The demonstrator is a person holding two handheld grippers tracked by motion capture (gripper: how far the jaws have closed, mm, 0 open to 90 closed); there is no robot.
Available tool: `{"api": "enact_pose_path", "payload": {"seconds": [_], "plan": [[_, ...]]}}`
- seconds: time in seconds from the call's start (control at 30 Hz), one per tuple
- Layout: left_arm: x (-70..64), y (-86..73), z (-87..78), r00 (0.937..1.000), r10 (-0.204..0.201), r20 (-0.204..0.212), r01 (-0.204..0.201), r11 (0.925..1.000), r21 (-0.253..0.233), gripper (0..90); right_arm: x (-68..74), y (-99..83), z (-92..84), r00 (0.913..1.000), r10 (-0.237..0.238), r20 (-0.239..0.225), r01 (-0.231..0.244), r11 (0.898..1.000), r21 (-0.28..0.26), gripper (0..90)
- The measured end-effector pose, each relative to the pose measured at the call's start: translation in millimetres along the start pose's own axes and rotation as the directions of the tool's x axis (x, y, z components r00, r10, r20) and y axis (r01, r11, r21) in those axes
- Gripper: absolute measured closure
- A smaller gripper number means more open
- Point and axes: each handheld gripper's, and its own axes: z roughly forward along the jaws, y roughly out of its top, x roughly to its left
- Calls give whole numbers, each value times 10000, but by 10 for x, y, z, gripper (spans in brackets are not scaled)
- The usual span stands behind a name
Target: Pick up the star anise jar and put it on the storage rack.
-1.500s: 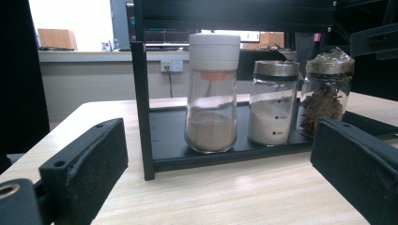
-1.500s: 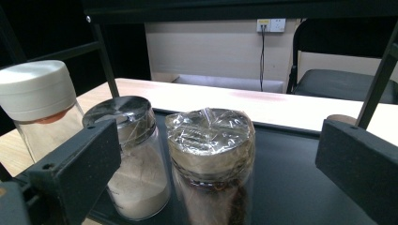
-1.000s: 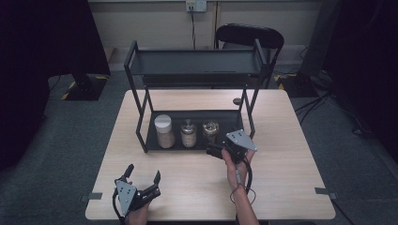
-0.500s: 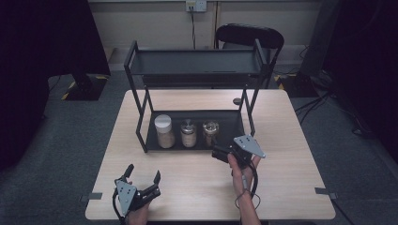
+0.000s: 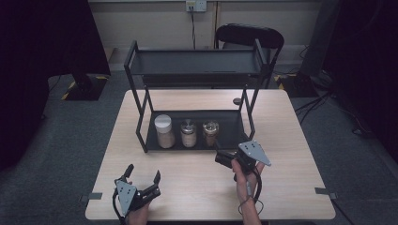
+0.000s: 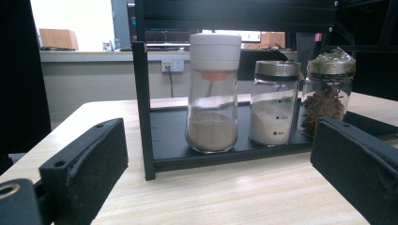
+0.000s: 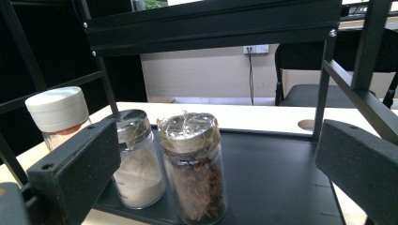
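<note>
A black two-tier rack [image 5: 195,63] stands on the wooden table [image 5: 197,187]. Its bottom tray [image 5: 234,129] holds three jars in a row: a white-lidded jar of tan powder [image 5: 164,131], a silver-lidded jar of white powder [image 5: 188,132] and a foil-topped jar of star anise [image 5: 210,132]. My right gripper [image 5: 220,158] is open just in front of the tray, its jaws facing the star anise jar [image 7: 192,164] with nothing between them. My left gripper [image 5: 142,171] is open near the table's front edge, looking at the white-lidded jar [image 6: 213,93] from farther back.
The rack's upper shelf overhangs the jars. Black uprights [image 6: 143,108] frame the tray's corners. The right half of the tray [image 7: 281,178] is bare. A round cable hole [image 5: 237,101] lies behind the rack, and a dark chair [image 5: 248,35] stands beyond the table.
My right gripper has drawn back from the tray towards the person and a little to the right, still open. The left gripper and the jars have not moved.
</note>
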Motion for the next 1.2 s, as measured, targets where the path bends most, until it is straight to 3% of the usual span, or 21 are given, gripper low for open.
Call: {"api": "enact_pose_path", "payload": {"seconds": [0.3,0.5,0.7,0.83,1.03,1.2], "plan": [[0,0,0,10000,-5,1,5,10000,-1,35,0,-72,-72,9999,-18,170,17,10000,32,0],[0,0,0,10000,-3,0,3,10000,-1,35,11,-100,-129,9985,-179,520,180,9998,-6,0],[0,0,0,10000,-4,1,4,10000,-2,36,-29,-127,-197,9984,-69,566,74,9999,-86,0],[0,0,0,10000,-3,1,3,10000,0,35,-50,-146,-240,9982,278,528,-268,9994,-213,0],[0,0,0,10000,-4,1,4,10000,0,36,-11,-211,-302,9965,60,830,-34,9995,-320,0],[0,0,0,10000,-4,0,4,10000,-2,36,-33,-265,-351,9967,69,803,-44,9995,-313,0]]}}
